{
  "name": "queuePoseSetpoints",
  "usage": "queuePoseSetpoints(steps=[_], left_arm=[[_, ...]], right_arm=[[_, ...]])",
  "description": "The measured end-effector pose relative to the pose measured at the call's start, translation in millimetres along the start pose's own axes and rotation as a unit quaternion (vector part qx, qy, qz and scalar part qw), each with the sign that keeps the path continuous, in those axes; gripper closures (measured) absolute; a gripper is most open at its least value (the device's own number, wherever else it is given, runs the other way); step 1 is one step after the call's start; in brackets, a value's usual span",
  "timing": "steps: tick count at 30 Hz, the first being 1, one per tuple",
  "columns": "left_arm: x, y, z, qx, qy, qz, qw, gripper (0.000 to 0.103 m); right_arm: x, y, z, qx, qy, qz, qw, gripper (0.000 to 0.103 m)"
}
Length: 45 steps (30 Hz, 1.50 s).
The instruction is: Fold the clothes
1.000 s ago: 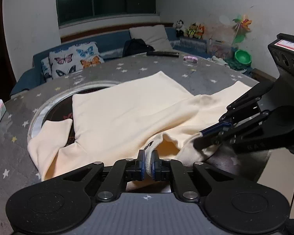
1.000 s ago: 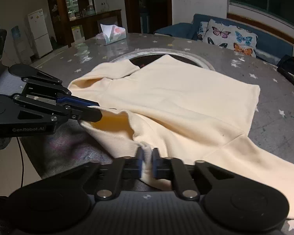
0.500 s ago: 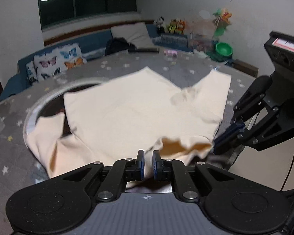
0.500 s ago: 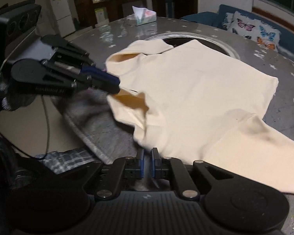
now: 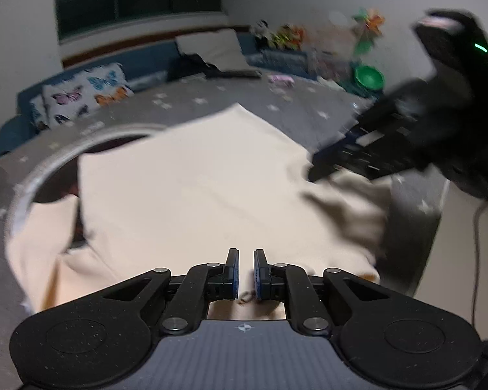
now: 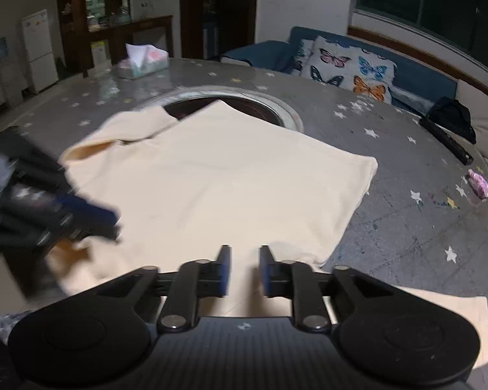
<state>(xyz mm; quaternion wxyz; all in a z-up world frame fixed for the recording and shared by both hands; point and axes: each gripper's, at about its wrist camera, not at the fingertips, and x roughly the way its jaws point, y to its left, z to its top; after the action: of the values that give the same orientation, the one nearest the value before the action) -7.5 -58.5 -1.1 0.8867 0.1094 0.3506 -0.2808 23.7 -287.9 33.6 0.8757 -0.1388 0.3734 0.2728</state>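
A: Two claws, both low over the near hem of the cream top (image 6: 218,175). Right claw (image 6: 244,268): jaws have just been opening, now spread a little; cloth shows in the gap, but the pads do not seem to press it. Left claw (image 5: 245,273): jaws nearly together with a thin slit between them, cream fabric visible behind; whether it pinches a fold I cannot tell, as the view is blurred.

B: Where does the garment lie?

A: Spread on the grey star-print surface (image 6: 406,175), its body flat and roughly square. Near edge at the surface's rim, with a rumpled flap by the right claw in the left wrist view. One sleeve (image 6: 130,126) doubled back at the far left corner in the right wrist view. Far edge overlapping the round metal-rimmed opening (image 6: 276,105). Beyond it a tissue box (image 6: 143,61); further still a butterfly cushion (image 6: 351,68) on the blue sofa.

B: Step in hand?

A: Judged: end of a laying-out or first fold, with the near hem set down and being released. Folding looks early, as the sleeve remains loose.

B: Next move?

A: Probably clear both claws from the hem without dragging it, then re-grip at a sleeve or side edge. Needs jaws wide enough to take a doubled layer, and a low approach, as thin fabric lying flat is hard to lift.
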Motion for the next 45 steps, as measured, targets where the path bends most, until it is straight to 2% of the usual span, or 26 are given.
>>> queuePoseSetpoints(steps=[3,8,12,17,21,25,33,36,39,45], left_arm=[[-2.2,-4.5,-6.6,0.011,0.007,-0.012,0.9998,0.092],[-6.4,8.2,0.6,0.0,0.009,-0.013,0.9999,0.09],[1.7,35.0,24.5,-0.03,-0.003,0.041,0.9987,0.076],[27.0,79.1,58.3,-0.08,-0.004,0.097,0.9921,0.076],[50.7,113.7,77.9,-0.109,-0.001,0.128,0.9857,0.076],[75.7,143.4,89.5,-0.138,0.008,0.137,0.9809,0.076],[111.8,177.4,97.1,-0.16,0.018,0.155,0.9748,0.076],[105.3,187.0,96.4,-0.172,0.009,0.153,0.9732,0.076],[84.1,196.8,91.1,-0.17,-0.004,0.169,0.9708,0.075],[30.6,208.3,67.8,-0.158,-0.013,0.193,0.9683,0.066]], right_arm=[[13.9,-10.5,-5.9,0.009,0.02,-0.019,1.0,0.076],[5.1,-17.5,-6.7,0.012,0.025,-0.005,1.0,0.075],[5.2,-25.0,8.8,0.02,0.011,-0.006,1.0,0.07],[27.8,-46.8,30.1,0.04,0.008,-0.02,0.999,0.07],[52.0,-71.7,47.3,0.065,0.005,-0.04,0.997,0.07],[76.6,-94.6,58.8,0.088,0.007,-0.052,0.995,0.07],[113.4,-118.9,74.4,0.107,0.008,-0.059,0.992,0.07],[115.2,-120.0,77.0,0.107,0.006,-0.063,0.992,0.07],[111.8,-116.6,77.8,0.099,0.005,-0.064,0.993,0.07],[94.8,-96.8,80.6,0.084,-0.008,-0.048,0.995,0.069]])
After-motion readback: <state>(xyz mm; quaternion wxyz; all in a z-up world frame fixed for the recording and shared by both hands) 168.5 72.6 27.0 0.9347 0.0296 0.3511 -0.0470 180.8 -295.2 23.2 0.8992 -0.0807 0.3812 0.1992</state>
